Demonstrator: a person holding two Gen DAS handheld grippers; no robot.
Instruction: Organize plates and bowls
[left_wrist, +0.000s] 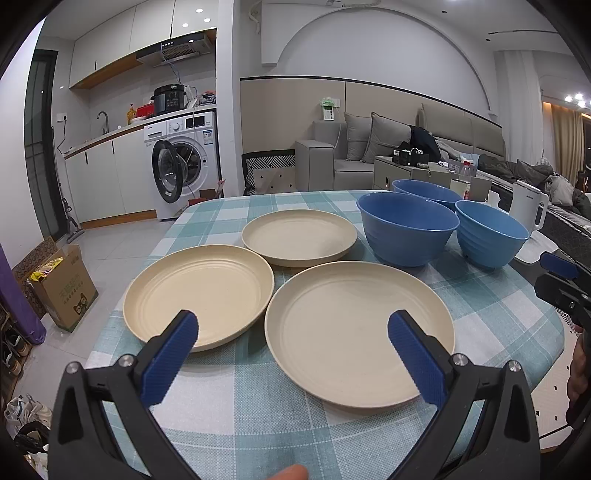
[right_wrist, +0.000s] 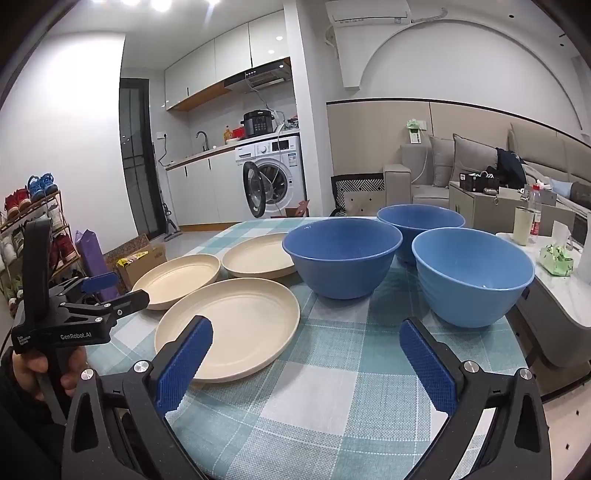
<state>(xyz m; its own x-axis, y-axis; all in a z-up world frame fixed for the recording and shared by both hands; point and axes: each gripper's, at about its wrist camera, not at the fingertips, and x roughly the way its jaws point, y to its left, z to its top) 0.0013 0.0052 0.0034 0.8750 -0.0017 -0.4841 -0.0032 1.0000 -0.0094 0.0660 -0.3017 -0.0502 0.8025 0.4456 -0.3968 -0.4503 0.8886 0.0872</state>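
Left gripper (left_wrist: 291, 345): fingers spread wide, nothing held, poised over the nearest cream plate (left_wrist: 358, 332).
Right gripper (right_wrist: 306, 350): fingers spread wide, nothing held, above the checked tabletop (right_wrist: 314, 387).
Plates: three cream ones, clustered at 10 o'clock in the right wrist view.
Bowls: three blue bowls (right_wrist: 341, 254) grouped at 1 o'clock, upright.

I see three cream plates (left_wrist: 358, 332) lying flat, unstacked, ahead of my left jaws; three blue bowls (right_wrist: 341, 254) stand upright beyond my right jaws, clustered, rims nearly touching.
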